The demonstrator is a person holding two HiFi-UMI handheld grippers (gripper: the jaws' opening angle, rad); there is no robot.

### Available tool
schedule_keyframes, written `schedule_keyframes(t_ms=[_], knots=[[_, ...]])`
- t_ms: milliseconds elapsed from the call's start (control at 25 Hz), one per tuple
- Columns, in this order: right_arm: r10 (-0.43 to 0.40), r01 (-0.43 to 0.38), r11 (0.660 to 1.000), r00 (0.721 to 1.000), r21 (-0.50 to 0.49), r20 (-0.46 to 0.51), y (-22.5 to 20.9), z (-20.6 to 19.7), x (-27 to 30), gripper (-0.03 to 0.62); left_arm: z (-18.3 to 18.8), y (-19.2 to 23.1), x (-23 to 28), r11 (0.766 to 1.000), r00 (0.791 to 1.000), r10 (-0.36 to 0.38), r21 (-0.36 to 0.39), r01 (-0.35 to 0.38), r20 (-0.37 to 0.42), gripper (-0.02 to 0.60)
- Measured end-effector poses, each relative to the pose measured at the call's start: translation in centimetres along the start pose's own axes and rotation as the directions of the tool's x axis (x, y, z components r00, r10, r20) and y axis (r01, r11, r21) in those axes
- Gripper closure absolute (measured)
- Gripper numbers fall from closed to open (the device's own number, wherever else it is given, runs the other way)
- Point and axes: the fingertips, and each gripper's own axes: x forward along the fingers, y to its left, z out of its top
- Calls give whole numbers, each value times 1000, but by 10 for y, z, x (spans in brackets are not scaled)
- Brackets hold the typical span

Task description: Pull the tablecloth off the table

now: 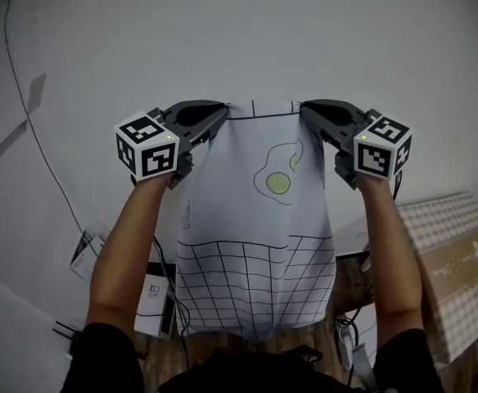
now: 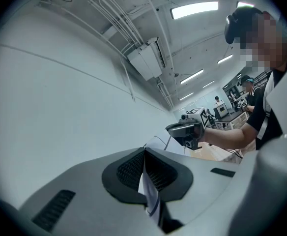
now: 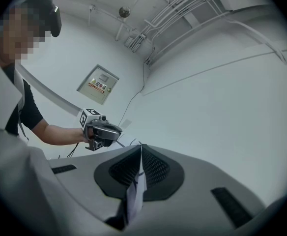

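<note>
The white tablecloth (image 1: 255, 219), printed with black grid lines and a green-and-yellow oval figure, hangs spread in the air in front of a pale wall. My left gripper (image 1: 221, 117) is shut on its upper left corner and my right gripper (image 1: 306, 113) on its upper right corner, both at the same height and pointing toward each other. In the left gripper view the cloth edge (image 2: 151, 195) is pinched between the black pads (image 2: 129, 168), with the right gripper (image 2: 185, 130) opposite. The right gripper view shows the cloth (image 3: 135, 195) clamped the same way, with the left gripper (image 3: 104, 132) across.
Below the hanging cloth lies a wooden table top (image 1: 355, 289). A checked box (image 1: 456, 256) sits at the right, a small white box (image 1: 153, 301) and cables at the lower left. A cable (image 1: 34, 137) runs down the wall behind.
</note>
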Motion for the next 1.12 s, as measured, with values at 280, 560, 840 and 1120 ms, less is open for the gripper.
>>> schedule_keyframes(t_ms=[280, 560, 840, 1120], knots=[[-16, 16, 1000, 1000, 11, 5, 1, 0, -3, 572, 5, -7, -2, 999, 999, -44, 6, 44, 2, 568], [-22, 22, 1000, 1000, 6, -21, 0, 0, -2, 572, 4, -3, -1, 998, 998, -65, -19, 65, 24, 568], [-2, 2, 1000, 999, -3, -34, 0, -5, -1, 572, -2, -1, 1, 998, 998, -52, -39, 53, 34, 568], [-2, 1, 1000, 998, -22, -58, 0, -2, -2, 572, -1, 1, 3, 994, 996, -64, -81, 69, 64, 568]])
